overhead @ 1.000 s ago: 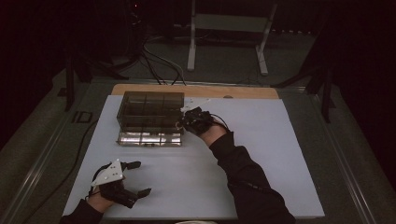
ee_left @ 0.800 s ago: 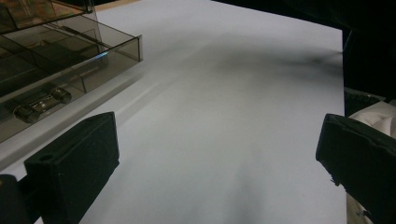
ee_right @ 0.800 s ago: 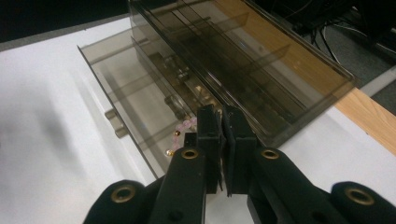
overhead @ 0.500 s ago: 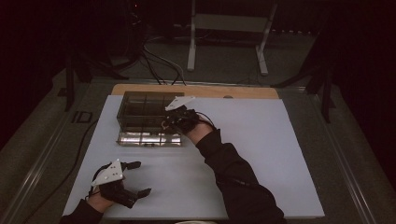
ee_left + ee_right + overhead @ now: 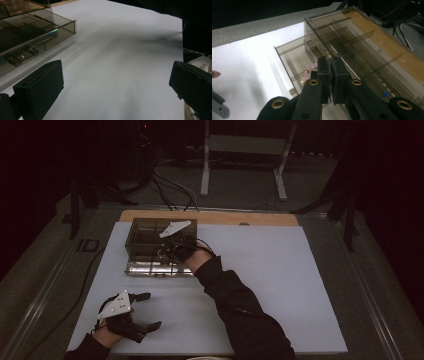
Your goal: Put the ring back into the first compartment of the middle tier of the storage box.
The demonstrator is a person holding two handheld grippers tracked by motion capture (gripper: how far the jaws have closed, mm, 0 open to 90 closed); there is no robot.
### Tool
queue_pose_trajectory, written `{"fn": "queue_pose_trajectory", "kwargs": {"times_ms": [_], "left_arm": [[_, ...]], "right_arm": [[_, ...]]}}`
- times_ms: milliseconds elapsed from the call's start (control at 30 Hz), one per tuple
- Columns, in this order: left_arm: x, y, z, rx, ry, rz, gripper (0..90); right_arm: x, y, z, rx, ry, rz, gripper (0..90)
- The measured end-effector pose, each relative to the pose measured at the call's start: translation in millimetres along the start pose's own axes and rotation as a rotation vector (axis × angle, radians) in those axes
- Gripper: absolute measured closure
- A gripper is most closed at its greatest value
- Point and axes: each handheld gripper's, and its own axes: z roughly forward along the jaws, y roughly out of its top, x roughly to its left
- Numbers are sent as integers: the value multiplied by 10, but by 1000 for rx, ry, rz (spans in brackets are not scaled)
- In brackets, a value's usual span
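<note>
A smoky transparent drawer box (image 5: 150,235) stands at the back left of the white mat (image 5: 300,285). Its lowest drawer (image 5: 150,268) is pulled out toward me. My right gripper (image 5: 167,251) hovers over the box's front and the drawer, jaws shut with nothing visible between them. In the right gripper view the shut gripper (image 5: 331,62) points along the box (image 5: 367,50), above the drawer (image 5: 292,60), where a pink bead string (image 5: 312,67) lies. My left gripper (image 5: 148,311) rests near the front left, open and empty; from the left gripper view the gripper (image 5: 116,87) faces bare mat beside the box (image 5: 25,37).
A wooden board (image 5: 210,216) runs along the mat's far edge. Beyond the table, cables (image 5: 170,180) and a metal stand (image 5: 205,170) sit on the floor. A cable (image 5: 85,285) trails off the table's left side. The mat's right half lies bare.
My right hand has slid left along the box front and turned, so its grey plate now shows above the box. The left gripper has stayed put.
</note>
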Motion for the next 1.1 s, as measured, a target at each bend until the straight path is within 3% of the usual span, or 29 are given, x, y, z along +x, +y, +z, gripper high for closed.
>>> {"fn": "queue_pose_trajectory", "kwargs": {"times_ms": [567,733,767,833,867,900,933,1100], "left_arm": [[6,5,-15,-13,3,-3,9],[7,5,-15,-13,0,-4,9],[6,5,-16,-13,0,-4,9],[7,5,-23,-18,1,-5,9],[7,5,-23,-18,1,-5,9],[9,3,-23,-18,1,-7,9],[10,0,-21,-18,1,-8,9],[8,2,-15,-13,0,-4,9]], "right_arm": [[211,319,362,-7,45,-14,868],[223,390,436,-25,58,4,861],[220,405,446,-40,56,2,827],[182,439,457,-89,78,60,472],[182,439,457,-89,78,60,472],[168,445,449,-96,77,71,409],[148,445,428,-105,83,93,243],[144,397,344,-110,105,100,109]]}}
